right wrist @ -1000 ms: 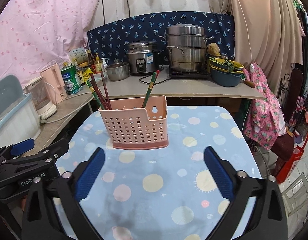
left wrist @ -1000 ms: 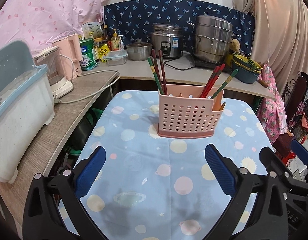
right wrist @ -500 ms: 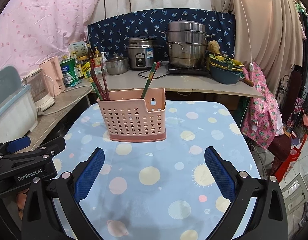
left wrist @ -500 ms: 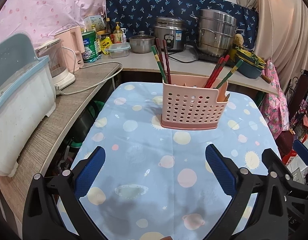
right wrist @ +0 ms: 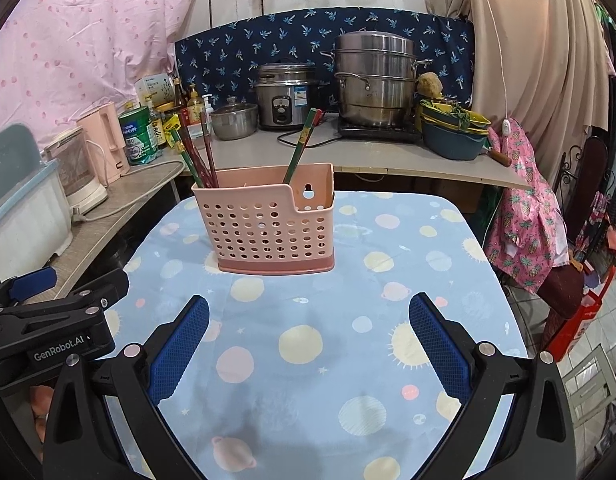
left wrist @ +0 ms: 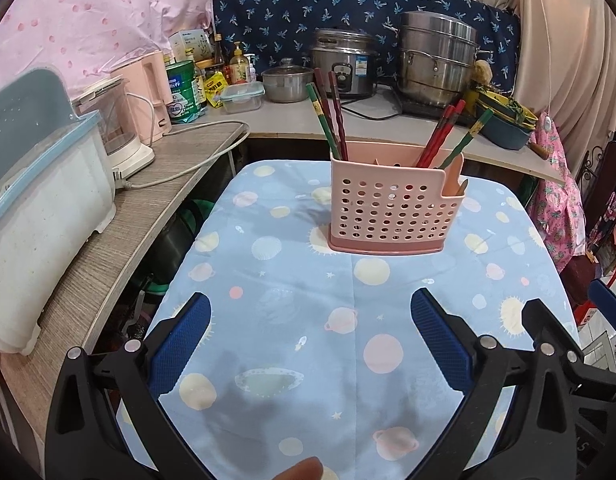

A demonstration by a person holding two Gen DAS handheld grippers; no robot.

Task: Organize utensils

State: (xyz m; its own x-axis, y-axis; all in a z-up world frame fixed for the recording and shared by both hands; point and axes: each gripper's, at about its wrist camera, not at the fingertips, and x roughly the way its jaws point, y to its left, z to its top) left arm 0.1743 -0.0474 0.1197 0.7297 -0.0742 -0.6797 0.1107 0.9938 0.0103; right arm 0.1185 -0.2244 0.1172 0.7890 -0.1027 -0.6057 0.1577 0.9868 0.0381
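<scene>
**Both tools empty, chopsticks sitting in the pink holder**

The pink perforated utensil holder (left wrist: 391,216) stands upright on the counter's planet-print cloth (left wrist: 300,320). One bunch of chopsticks (left wrist: 327,116) leans in its left end, and more red and green chopsticks (left wrist: 447,136) lean at the right end. Left tool (left wrist: 309,336) and right tool (right wrist: 308,336) both hang above the cloth with blue pads spread wide apart, gripping nothing, well short of the holder.

A rice cooker (right wrist: 286,96) and steamer pot (right wrist: 373,82) sit on the counter (right wrist: 387,152).
</scene>
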